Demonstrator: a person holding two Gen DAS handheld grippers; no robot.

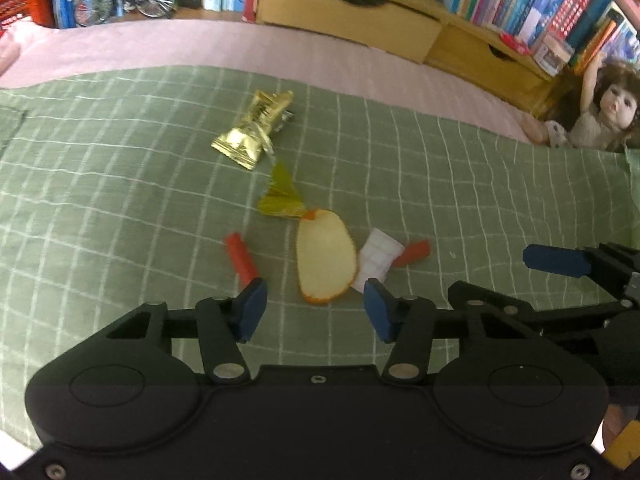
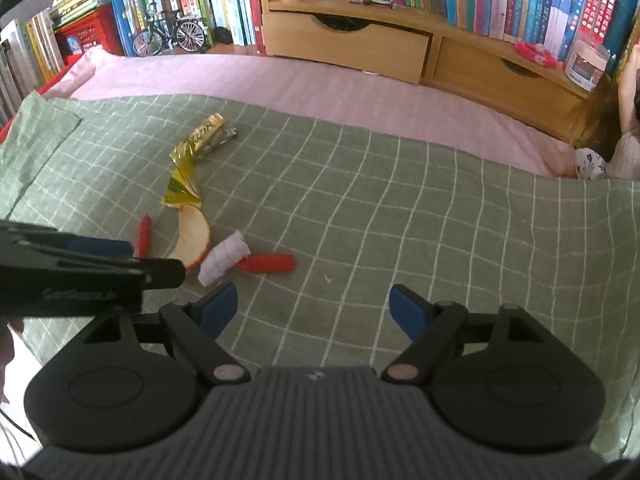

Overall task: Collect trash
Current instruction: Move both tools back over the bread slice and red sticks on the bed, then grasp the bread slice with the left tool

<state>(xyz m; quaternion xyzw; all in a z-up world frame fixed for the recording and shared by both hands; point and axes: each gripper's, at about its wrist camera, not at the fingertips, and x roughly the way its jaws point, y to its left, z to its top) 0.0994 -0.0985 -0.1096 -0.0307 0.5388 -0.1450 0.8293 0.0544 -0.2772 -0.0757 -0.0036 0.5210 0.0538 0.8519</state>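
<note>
A green cloth with a white grid (image 1: 120, 200), spread over a pink sheet (image 1: 160, 44), carries the litter. Ahead of the left gripper (image 1: 314, 312) are seen a pale orange-rimmed peel (image 1: 325, 258), two red wrapper pieces (image 1: 241, 258) (image 1: 414, 252), a white folded paper (image 1: 378, 258), a yellow foil scrap (image 1: 282, 196) and, farthest, a crumpled gold foil wrapper (image 1: 256, 128).

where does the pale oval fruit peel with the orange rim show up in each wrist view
Left wrist view: the pale oval fruit peel lies low centre, just ahead of the open left gripper.
Right wrist view: the peel sits left of centre, partly hidden behind the left gripper.
Shared landmark: the white folded paper scrap touching the peel's right side.
</note>
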